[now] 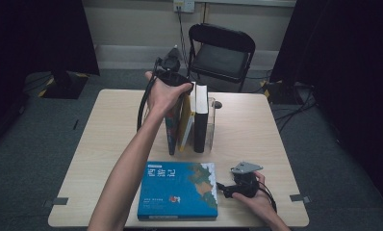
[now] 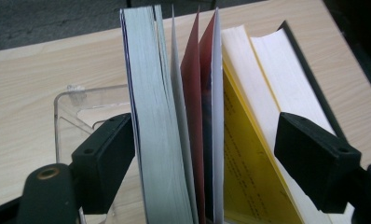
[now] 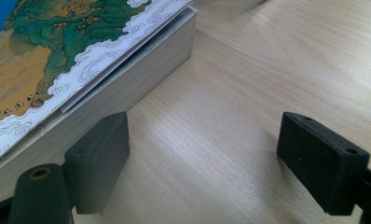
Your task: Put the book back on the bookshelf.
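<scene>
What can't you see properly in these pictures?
- High view: the left hand-held gripper has its jaws hidden behind the person's hand and the standing books.
- High view: the title on the blue book is too small to read.
- Left gripper view: the clear book stand is partly covered by the books, and its lower part is cut off by the bottom edge.
- Right gripper view: the blue book is cut off by the left edge.

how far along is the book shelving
Done: three books stand in the clear holder. In hand: the left claw straddles the leftmost ones, jaws open, not gripping. Left: the blue book lies flat, the open right claw beside it.
</scene>
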A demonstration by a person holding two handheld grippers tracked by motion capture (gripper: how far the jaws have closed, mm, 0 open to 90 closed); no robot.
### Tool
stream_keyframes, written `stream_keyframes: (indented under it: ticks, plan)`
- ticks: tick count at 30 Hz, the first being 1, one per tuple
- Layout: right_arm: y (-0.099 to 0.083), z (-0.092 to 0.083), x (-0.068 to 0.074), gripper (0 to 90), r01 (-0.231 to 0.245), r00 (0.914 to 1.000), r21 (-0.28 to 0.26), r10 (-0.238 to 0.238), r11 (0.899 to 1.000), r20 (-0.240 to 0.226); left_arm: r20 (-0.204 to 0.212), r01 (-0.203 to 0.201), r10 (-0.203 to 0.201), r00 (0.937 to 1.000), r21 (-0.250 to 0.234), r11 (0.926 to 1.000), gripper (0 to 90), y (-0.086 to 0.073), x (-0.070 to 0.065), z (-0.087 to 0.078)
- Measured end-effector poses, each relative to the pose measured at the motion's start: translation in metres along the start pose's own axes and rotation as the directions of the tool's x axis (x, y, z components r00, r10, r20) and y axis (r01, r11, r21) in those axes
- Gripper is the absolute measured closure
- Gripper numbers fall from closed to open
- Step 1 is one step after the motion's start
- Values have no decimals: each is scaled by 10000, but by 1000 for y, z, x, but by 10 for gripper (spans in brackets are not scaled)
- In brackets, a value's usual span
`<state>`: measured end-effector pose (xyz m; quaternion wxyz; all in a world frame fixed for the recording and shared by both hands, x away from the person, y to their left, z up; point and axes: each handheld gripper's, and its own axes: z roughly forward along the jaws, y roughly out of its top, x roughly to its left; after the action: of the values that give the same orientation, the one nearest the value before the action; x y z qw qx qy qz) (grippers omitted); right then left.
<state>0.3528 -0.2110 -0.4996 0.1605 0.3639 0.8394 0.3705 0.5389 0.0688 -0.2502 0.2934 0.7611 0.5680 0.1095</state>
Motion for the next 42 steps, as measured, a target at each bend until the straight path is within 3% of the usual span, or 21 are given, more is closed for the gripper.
stream_keyframes:
  ticks: [4,9,14,19,22,24,28,34,38,42]
  plan:
    - [0,0,0,166,-13,10000,-12,13,10000,-21,399,-333,362,9985,-710,9969,177,-8,7,-10]
    - [0,0,0,166,3,10000,3,-3,10000,11,1031,-654,789,9915,-1283,9896,176,-28,23,-20]
    - [0,0,0,166,-14,10000,20,14,10000,39,1011,-823,1005,9898,-1701,9820,232,-46,41,-29]
    - [0,0,0,167,-35,10000,30,34,10000,40,804,-593,806,9935,-2383,9694,275,-66,58,-40]
    - [1,0,0,167,-38,10000,30,38,10000,50,1027,-553,853,9910,-2650,9626,277,-77,67,-45]
    - [1,0,0,168,-47,10000,25,47,10000,54,794,-647,887,9929,-2651,9621,295,-84,70,-46]
    - [1,0,0,178,-58,10000,-3,58,10000,42,874,-819,1076,9903,-2579,9627,289,-97,74,-45]
    - [4,-5,-5,304,-276,9996,38,277,9996,-109,1118,-1067,1333,9848,-2173,9703,331,-129,82,-28]
    - [10,-13,-7,346,-371,9993,-520,375,9980,84,1549,-856,1204,9806,-2145,9730,346,-155,89,-15]
    - [19,-22,-8,393,-505,9987,-1039,515,9933,70,1654,-948,1292,9777,-2007,9750,347,-182,93,-3]
